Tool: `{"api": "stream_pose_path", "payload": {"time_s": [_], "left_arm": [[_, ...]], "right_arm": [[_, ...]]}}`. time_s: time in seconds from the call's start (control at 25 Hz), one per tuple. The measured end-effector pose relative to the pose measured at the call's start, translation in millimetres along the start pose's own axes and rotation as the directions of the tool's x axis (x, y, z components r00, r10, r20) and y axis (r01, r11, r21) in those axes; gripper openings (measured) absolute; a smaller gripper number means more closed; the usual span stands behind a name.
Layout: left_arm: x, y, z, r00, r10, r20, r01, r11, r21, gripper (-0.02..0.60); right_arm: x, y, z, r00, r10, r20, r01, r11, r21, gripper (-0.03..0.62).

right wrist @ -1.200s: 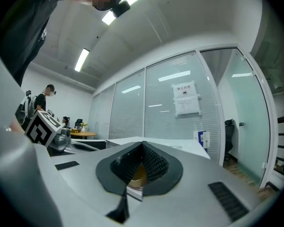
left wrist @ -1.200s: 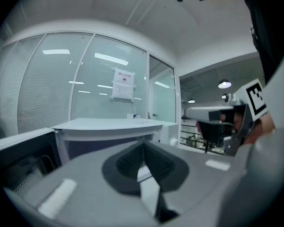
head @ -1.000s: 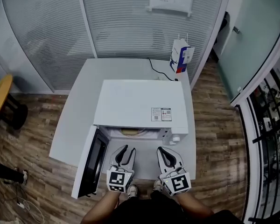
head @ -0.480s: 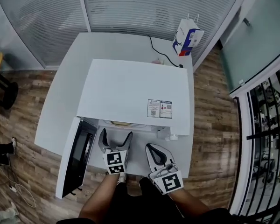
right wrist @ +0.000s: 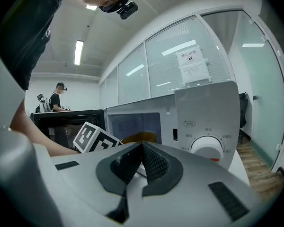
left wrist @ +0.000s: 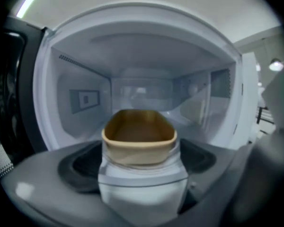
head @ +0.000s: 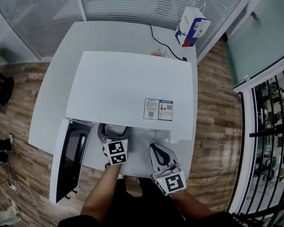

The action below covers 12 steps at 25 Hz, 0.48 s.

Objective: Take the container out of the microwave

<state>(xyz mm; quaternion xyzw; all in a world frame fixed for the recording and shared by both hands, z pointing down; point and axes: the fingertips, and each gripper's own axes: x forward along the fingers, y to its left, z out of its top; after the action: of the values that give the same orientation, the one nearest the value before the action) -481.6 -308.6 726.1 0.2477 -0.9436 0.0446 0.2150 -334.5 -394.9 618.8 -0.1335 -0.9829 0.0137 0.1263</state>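
A tan oval container [left wrist: 138, 135] stands inside the open white microwave [head: 128, 89]; its rim also shows in the right gripper view [right wrist: 140, 137]. My left gripper [head: 113, 132] is at the mouth of the cavity, jaws wide open. In the left gripper view the container stands between and a little beyond the left gripper's [left wrist: 139, 157] pads, untouched. My right gripper [head: 157, 149] hovers in front of the control panel, right of the left one. The right gripper [right wrist: 142, 148] is shut on nothing. In the head view the microwave's top hides the container.
The microwave door [head: 68, 160] hangs open to the left, past the table's [head: 57, 93] front edge. A dial [right wrist: 207, 148] sits on the panel at the right. A paper bag [head: 193, 26] and a black cable [head: 161, 46] are behind the microwave. A person [right wrist: 60, 98] stands far off.
Both grippers have dropped lower and come closer to the microwave's front. The left gripper's jaws have spread from nearly closed to wide open and now reach the cavity mouth.
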Motion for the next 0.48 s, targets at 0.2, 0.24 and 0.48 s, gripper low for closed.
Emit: {"api": "stream_pose_path", "payload": {"time_s": [0.2,0.24,0.48], "left_arm": [[10.5,2.0,-1.0,0.999,0.039,-0.009,-0.039,0.999,0.012,0.501],[10.6,3.8,0.3,0.999,0.049,-0.005,-0.049,0.999,0.013,0.495],[-2.6,2.2,5.1,0.999,0.042,0.024,-0.043,0.998,0.037,0.445]], "right_arm": [[-3.8,-16.8,-4.3,0.999,-0.037,0.001,0.037,0.999,0.018,-0.002],[-4.7,-21.1,-4.2,0.999,-0.048,0.002,0.048,0.999,0.022,-0.002],[-11.7,-28.2,-3.3,0.997,-0.083,0.007,0.083,0.996,0.027,-0.002]]}}
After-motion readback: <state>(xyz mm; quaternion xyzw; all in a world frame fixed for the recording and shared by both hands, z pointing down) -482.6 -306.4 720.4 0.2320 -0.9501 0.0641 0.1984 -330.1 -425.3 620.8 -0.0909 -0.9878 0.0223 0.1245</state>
